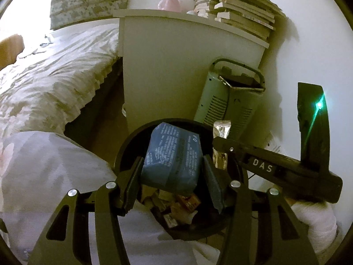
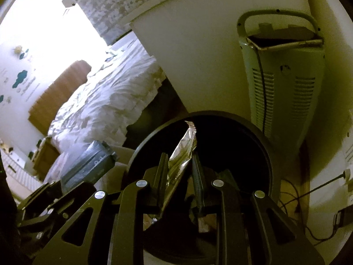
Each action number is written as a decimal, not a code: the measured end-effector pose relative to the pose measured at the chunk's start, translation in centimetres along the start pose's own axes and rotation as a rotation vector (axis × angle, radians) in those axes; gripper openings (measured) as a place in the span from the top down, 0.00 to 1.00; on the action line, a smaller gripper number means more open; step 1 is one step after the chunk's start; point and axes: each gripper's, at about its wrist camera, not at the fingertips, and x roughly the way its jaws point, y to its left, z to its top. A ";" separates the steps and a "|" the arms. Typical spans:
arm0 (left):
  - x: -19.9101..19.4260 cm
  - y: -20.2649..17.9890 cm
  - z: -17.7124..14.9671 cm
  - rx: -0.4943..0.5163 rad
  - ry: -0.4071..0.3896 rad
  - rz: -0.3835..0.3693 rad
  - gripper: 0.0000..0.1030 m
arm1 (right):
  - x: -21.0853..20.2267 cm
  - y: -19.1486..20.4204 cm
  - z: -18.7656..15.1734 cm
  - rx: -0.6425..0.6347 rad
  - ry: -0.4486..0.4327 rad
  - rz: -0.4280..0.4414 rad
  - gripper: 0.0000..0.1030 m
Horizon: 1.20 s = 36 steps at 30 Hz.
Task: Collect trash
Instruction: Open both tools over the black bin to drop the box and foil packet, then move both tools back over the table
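Note:
A blue plastic packet point(image 1: 174, 154) sits between my left gripper's point(image 1: 172, 161) pads, which are shut on it, right above a round black bin point(image 1: 132, 137). Cardboard scraps and wrappers point(image 1: 176, 207) lie in the bottom of the bin. From the right, my right gripper point(image 1: 220, 145) reaches in, pinching a crumpled silver foil wrapper point(image 1: 222, 128) over the bin's right rim. In the right wrist view that gripper point(image 2: 179, 156) is shut on the foil wrapper point(image 2: 183, 145) above the dark mouth of the bin point(image 2: 264, 145). The blue packet point(image 2: 88, 165) and left gripper point(image 2: 66, 190) show at lower left.
A white bedside cabinet point(image 1: 176, 66) stands just behind the bin, with a stack of books point(image 1: 242, 11) on top. A pale green heater point(image 1: 229, 101) leans by the wall to the right. A bed with a white quilt point(image 1: 55, 77) fills the left. Cables point(image 2: 308, 198) lie on the floor.

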 end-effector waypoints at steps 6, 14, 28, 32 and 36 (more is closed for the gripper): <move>0.7 -0.3 -0.1 0.008 0.012 -0.002 0.48 | 0.6 -0.4 0.0 0.008 0.011 -0.007 0.78; 0.6 -0.7 0.1 0.009 -0.001 0.022 0.40 | 0.7 -1.1 0.1 0.032 0.019 -0.017 0.70; -2.0 -0.2 0.4 0.005 -0.063 0.042 0.28 | 0.1 0.0 0.0 0.028 0.007 -0.013 0.51; -3.3 0.8 0.0 -0.011 -0.087 0.062 0.16 | 0.0 1.7 -0.1 -0.003 0.008 0.008 0.45; -5.0 3.2 -1.0 -0.046 -0.102 0.098 0.16 | 0.3 4.4 -0.3 -0.061 0.020 0.039 0.45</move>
